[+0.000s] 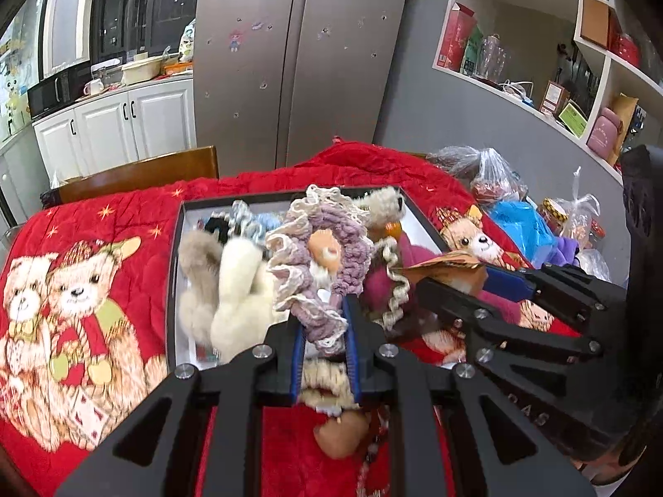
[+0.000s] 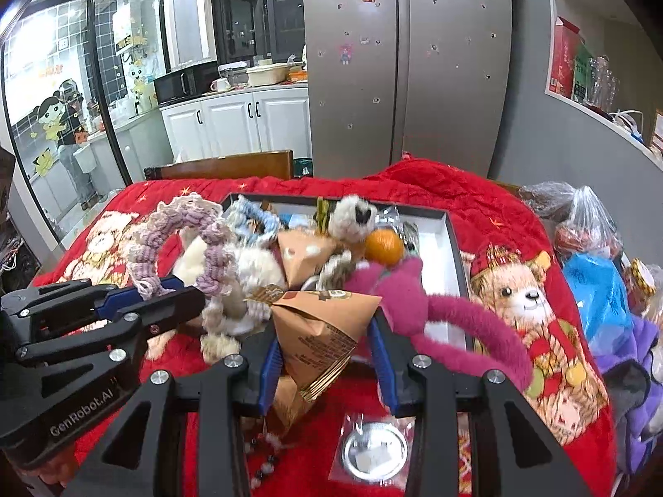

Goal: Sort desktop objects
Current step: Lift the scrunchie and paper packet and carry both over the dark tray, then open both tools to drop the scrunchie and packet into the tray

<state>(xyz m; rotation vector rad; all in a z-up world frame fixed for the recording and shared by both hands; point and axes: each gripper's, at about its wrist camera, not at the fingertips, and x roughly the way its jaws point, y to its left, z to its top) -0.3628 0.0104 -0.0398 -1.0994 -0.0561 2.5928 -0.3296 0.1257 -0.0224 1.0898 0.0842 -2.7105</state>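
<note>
My left gripper (image 1: 325, 348) is shut on a purple and cream knitted scrunchie (image 1: 327, 265), held above a black-rimmed white box (image 1: 176, 256). The box is full of fluffy hair ties, a magenta furry headband (image 2: 456, 314) and an orange (image 2: 383, 244). My right gripper (image 2: 327, 331) is shut on a brown pyramid-shaped paper packet (image 2: 323, 323), near the box's front edge. In the right wrist view the left gripper (image 2: 161, 290) shows at the left with the scrunchie (image 2: 182, 240). In the left wrist view the right gripper (image 1: 456, 281) shows at the right with the packet (image 1: 447, 267).
A red bear-print blanket (image 1: 83, 290) covers the table. A bagged silver disc (image 2: 375, 451) and a bead string (image 2: 265, 455) lie by the front edge. Plastic bags (image 2: 596, 285) pile up at the right. A wooden chair back (image 2: 232, 167) stands behind the table.
</note>
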